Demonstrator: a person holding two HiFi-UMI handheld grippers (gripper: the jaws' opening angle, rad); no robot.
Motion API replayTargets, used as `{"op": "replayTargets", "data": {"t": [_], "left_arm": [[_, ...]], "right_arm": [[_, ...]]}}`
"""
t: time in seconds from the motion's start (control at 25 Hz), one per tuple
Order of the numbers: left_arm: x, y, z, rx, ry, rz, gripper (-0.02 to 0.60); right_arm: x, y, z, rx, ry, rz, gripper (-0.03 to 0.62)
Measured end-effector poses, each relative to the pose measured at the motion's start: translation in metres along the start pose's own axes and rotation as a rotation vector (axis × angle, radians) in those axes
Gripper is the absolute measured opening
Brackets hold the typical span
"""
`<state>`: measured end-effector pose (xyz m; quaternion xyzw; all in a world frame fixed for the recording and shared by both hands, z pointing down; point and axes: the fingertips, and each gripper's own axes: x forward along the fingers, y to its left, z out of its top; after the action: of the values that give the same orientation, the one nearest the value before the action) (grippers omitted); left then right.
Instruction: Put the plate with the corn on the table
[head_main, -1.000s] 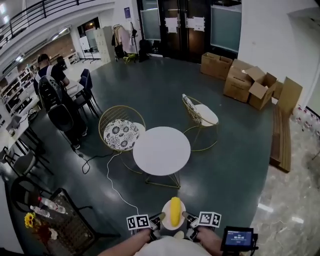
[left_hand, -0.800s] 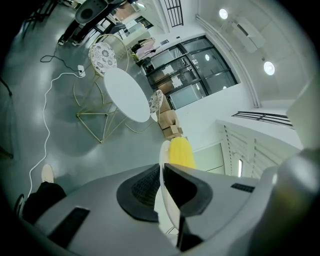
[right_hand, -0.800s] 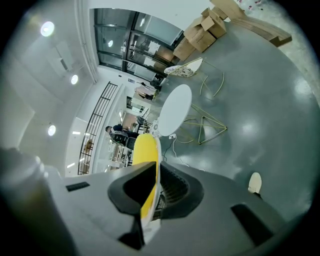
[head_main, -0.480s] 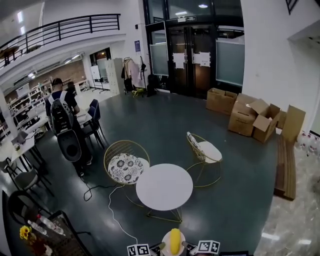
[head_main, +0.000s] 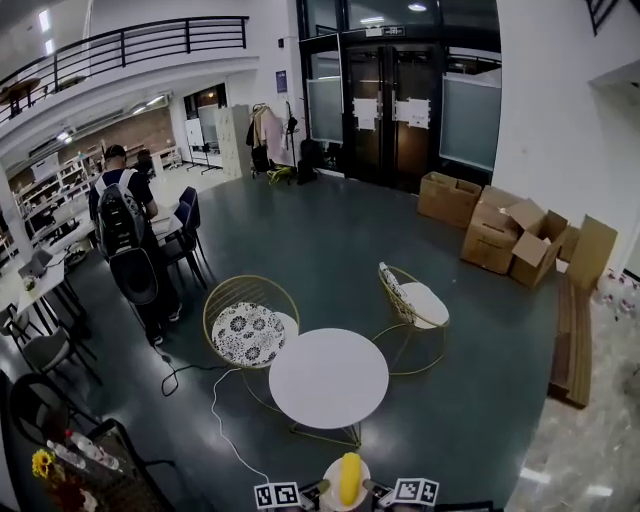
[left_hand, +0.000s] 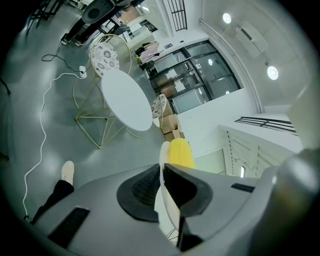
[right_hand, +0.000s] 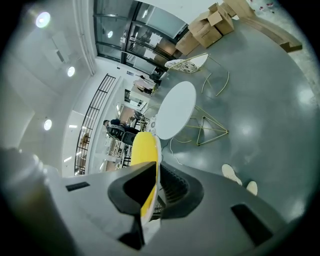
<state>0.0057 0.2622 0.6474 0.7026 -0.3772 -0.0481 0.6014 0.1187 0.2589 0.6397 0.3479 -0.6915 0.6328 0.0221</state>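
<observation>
A small white plate (head_main: 332, 502) is seen at the bottom edge of the head view, partly cut off. It is held in the air and appears roughly level. Its left rim is clamped by the left gripper (left_hand: 161, 187) and its right rim by the right gripper (right_hand: 155, 182). A yellow corn cob (head_main: 349, 478) is laid lengthwise on it, pointing away from the person. A round white table (head_main: 328, 378) on thin gold legs is seen ahead, well apart from the plate.
</observation>
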Motion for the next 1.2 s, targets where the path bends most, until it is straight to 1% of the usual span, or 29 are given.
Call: {"op": "replayTargets", "data": {"t": [0.16, 0.28, 0.48, 0.64, 0.84, 1.08, 1.2], "left_arm": [[0.025, -0.011, 0.039, 0.026, 0.011, -0.027, 0.025], [0.037, -0.018, 0.07, 0.031, 0.009, -0.015, 0.025], [0.052, -0.025, 0.125, 0.046, 0.007, -0.024, 0.025], [0.055, -0.013, 0.162, 0.051, 0.002, -0.023, 0.025], [0.05, -0.001, 0.194, 0.04, -0.009, -0.011, 0.025], [0.045, 0.02, 0.211, 0.024, -0.033, 0.01, 0.025], [0.05, 0.031, 0.222, 0.01, -0.054, 0.021, 0.025]], "right_arm": [[0.013, 0.009, 0.044, -0.036, -0.045, -0.001, 0.034], [0.026, 0.019, 0.076, -0.048, -0.064, -0.005, 0.034], [0.056, 0.042, 0.119, -0.058, -0.081, -0.001, 0.034], [0.089, 0.051, 0.135, -0.06, -0.077, 0.0, 0.034], [0.122, 0.066, 0.148, -0.068, -0.053, -0.002, 0.034], [0.151, 0.067, 0.15, -0.083, -0.005, -0.022, 0.034], [0.167, 0.064, 0.158, -0.095, 0.021, -0.023, 0.034]]}}
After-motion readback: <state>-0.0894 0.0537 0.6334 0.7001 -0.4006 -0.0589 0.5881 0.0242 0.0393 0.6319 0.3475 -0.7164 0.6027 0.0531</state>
